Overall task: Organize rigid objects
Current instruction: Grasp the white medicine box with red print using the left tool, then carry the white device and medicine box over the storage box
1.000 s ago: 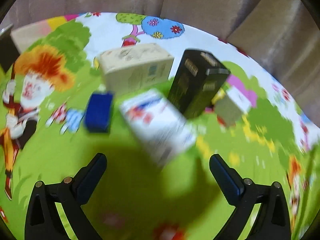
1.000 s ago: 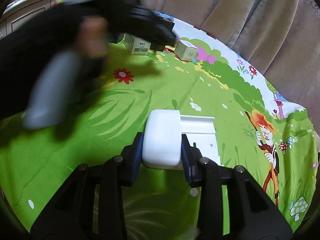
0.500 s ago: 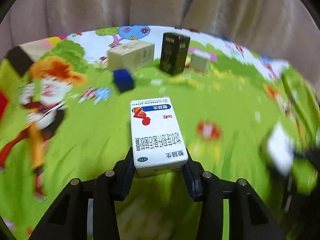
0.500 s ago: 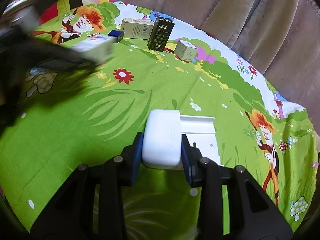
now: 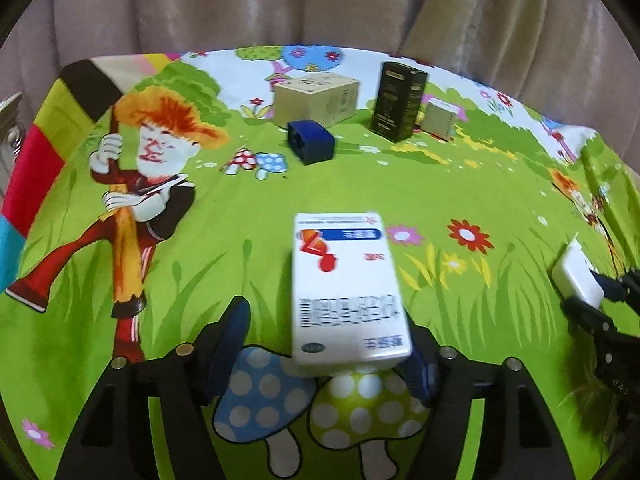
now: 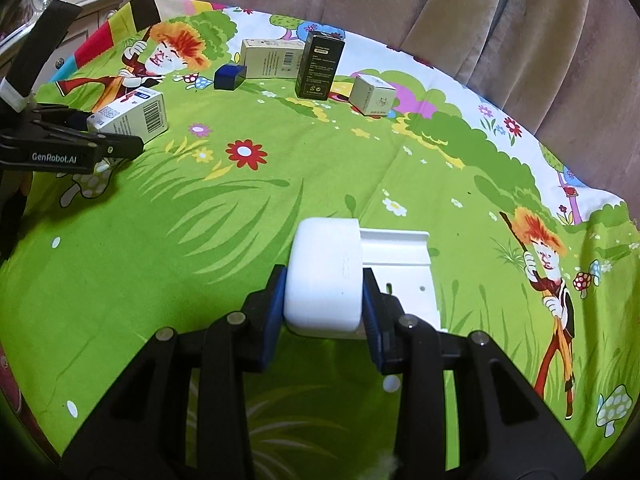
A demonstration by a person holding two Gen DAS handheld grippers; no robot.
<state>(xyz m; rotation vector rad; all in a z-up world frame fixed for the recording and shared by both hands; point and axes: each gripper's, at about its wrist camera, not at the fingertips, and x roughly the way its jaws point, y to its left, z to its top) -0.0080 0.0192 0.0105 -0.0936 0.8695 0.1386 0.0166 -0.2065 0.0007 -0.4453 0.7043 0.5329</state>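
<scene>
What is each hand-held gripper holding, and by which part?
Right hand-held gripper: rounded white plastic adapter, clamped across its sides. Left hand-held gripper: nothing gripped; its opening jaws flank the white cardboard medicine box.

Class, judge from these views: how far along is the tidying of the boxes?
Looks done: beige box, black box, blue box and small box grouped at the far edge of the cloth. In hand: the left gripper has just been opening its jaws around the medicine box; the right gripper clamps a white block. Left: placing both, probably.
</scene>
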